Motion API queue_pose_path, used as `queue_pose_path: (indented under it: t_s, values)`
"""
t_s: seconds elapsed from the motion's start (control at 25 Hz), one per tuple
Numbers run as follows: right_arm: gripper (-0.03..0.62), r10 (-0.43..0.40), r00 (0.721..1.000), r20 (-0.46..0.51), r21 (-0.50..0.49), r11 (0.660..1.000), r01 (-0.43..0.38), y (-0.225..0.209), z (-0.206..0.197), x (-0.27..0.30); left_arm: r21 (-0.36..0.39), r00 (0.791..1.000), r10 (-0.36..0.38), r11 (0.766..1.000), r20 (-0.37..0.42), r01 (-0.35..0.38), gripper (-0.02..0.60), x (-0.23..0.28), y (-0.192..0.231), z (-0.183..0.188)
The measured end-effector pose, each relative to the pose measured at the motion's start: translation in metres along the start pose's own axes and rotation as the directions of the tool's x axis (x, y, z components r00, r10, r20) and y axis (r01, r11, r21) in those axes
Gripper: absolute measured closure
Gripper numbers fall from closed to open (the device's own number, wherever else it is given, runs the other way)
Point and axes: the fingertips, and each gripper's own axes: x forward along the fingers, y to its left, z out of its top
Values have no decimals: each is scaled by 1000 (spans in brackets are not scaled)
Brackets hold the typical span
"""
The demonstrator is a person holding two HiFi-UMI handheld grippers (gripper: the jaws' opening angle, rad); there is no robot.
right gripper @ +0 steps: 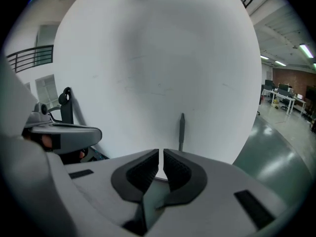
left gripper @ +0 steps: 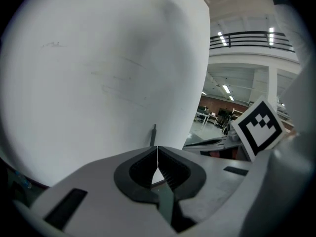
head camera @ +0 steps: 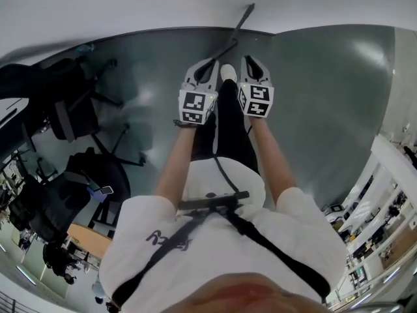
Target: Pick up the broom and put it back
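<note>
The person stands on a grey-green floor (head camera: 326,96), both arms stretched forward and the two claws side by side, close together but not touching. The left gripper (head camera: 207,67) is clenched: in its own view the ribbed pads meet at the tip, with nothing between them. The right gripper (head camera: 251,64) is clenched too, with only a hairline slit between its pads and nothing in it.

The broom (head camera: 242,23) is in neither claw. In the head view its thin dark handle leans against the white wall (head camera: 130,5) at about 12 o'clock from the grippers, just beyond their tips. It slants from the wall down towards the floor at about 7 o'clock. Its brush end is probably hidden behind the left gripper, but the view is too poor to be sure. Each gripper view shows the top of the handle standing upright against the wall, straight ahead above the jaws.

A white shoe (head camera: 228,72) shows between the two grippers, at the end of a black trouser leg. Black office chairs (head camera: 78,109) stand well apart at 9 o'clock. From the left gripper view, the right gripper's marker cube (left gripper: 259,127) sits at 3 o'clock.
</note>
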Motion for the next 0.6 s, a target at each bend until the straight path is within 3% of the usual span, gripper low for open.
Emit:
queue_pose_path:
  t_s: [0.12, 0.2, 0.44, 0.6]
  values:
    - [576, -7, 1000, 0, -1, 1000, 7, -16, 4, 23, -8, 1000, 2, 1000, 11, -2, 569, 15, 4, 4]
    - [521, -7, 1000, -23, -10, 1000, 7, -19, 2, 39, -6, 1000, -8, 1000, 10, 8, 569, 22, 8, 4]
    - [458, 7, 996, -89, -7, 1000, -8, -29, -8, 91, 12, 1000, -9, 1000, 1, 9, 569, 46, 24, 10]
    - [451, 32, 988, -148, -10, 999, -34, -36, -24, 134, 23, 1000, 3, 1000, -9, -3, 569, 59, 34, 5]
